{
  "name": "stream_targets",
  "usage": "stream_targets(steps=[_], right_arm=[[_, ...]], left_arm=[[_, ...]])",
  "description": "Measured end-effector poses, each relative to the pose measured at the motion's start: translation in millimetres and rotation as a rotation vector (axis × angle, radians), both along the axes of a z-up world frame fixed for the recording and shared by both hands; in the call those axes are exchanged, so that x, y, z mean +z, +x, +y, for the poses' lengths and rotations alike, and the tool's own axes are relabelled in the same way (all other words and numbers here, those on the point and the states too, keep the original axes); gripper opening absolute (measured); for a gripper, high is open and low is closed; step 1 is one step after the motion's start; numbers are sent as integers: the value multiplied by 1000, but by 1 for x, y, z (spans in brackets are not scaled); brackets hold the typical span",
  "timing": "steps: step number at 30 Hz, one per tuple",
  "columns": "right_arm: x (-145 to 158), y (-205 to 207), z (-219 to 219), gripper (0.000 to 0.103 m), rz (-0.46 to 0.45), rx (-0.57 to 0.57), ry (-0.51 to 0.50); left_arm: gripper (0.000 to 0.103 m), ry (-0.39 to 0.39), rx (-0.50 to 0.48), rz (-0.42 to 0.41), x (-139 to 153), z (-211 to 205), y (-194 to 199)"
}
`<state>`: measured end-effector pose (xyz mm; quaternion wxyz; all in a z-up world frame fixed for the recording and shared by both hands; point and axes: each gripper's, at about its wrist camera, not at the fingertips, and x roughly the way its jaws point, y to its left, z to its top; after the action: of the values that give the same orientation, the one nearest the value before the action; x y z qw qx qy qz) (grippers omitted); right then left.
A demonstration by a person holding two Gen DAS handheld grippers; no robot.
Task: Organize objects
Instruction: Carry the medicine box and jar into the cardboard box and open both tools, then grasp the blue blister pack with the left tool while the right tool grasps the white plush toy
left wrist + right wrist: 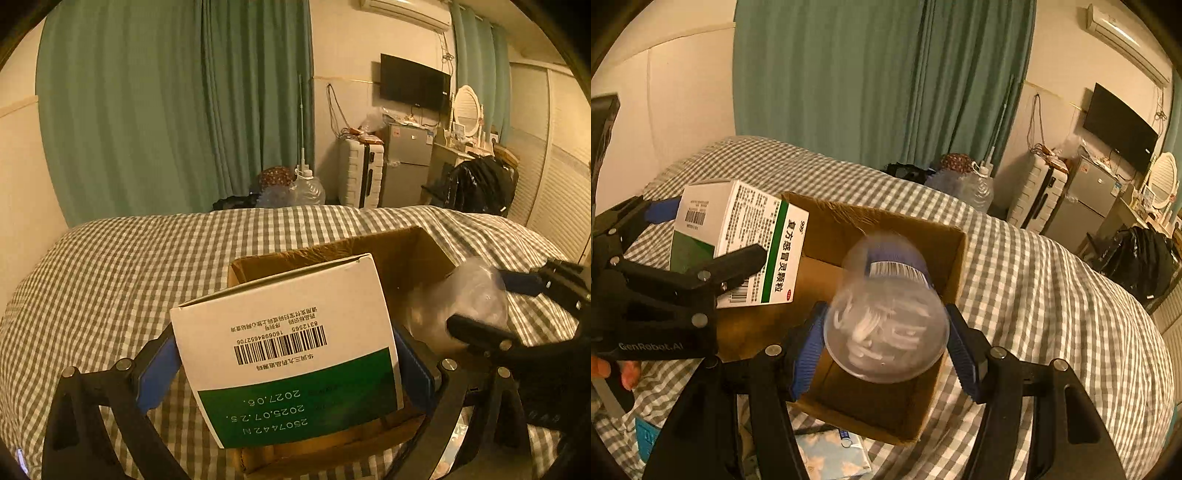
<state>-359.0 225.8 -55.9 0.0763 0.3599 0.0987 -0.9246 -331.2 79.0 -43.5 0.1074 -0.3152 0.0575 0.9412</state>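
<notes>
My left gripper (pixel 286 369) is shut on a white and green medicine box (pixel 288 350), its blue pads pressing both sides. The box hangs tilted over the near left part of an open cardboard box (pixel 406 243) on the bed. In the right wrist view the medicine box (pixel 738 236) sits in the left gripper (pixel 701 240) above the carton's left edge. My right gripper (pixel 886 350) is shut on a clear round jar (pixel 886 325) of white pieces, held over the cardboard box (pixel 956 258). The jar (pixel 461 302) and right gripper (pixel 495 306) show at the right of the left wrist view.
The carton rests on a bed with a grey checked cover (pixel 1034 295). A pale patterned packet (pixel 831 454) lies near the carton's front corner. A person's fingers (pixel 624 373) hold the left tool. Beyond the bed stand a white suitcase (pixel 360 173) and a small fridge (pixel 406 162).
</notes>
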Motion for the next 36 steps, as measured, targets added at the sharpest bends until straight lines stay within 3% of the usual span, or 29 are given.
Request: stream_targets(steps=[1, 2, 4, 15, 20, 24, 28, 36], right_arm=[[2, 2, 5, 63, 8, -8, 1], [6, 5, 8, 74, 25, -19, -2], [22, 16, 20, 84, 82, -54, -30], [141, 137, 24, 91, 279, -60, -74], [166, 196, 18, 93, 330, -41, -70], [160, 231, 16, 94, 322, -22, -80], [132, 252, 7, 94, 279, -20, -70], [39, 247, 0, 94, 117, -17, -70]], left_arm=[[103, -4, 2, 0, 1, 0, 2], [103, -1, 1, -1, 5, 1, 5], [103, 0, 11, 4, 14, -5, 16], [103, 61, 53, 126, 114, -37, 132], [103, 75, 61, 162, 138, -55, 187], [103, 56, 98, 167, 140, -59, 218], [103, 65, 130, 135, 117, -72, 243], [103, 23, 217, 18, 24, -86, 257]])
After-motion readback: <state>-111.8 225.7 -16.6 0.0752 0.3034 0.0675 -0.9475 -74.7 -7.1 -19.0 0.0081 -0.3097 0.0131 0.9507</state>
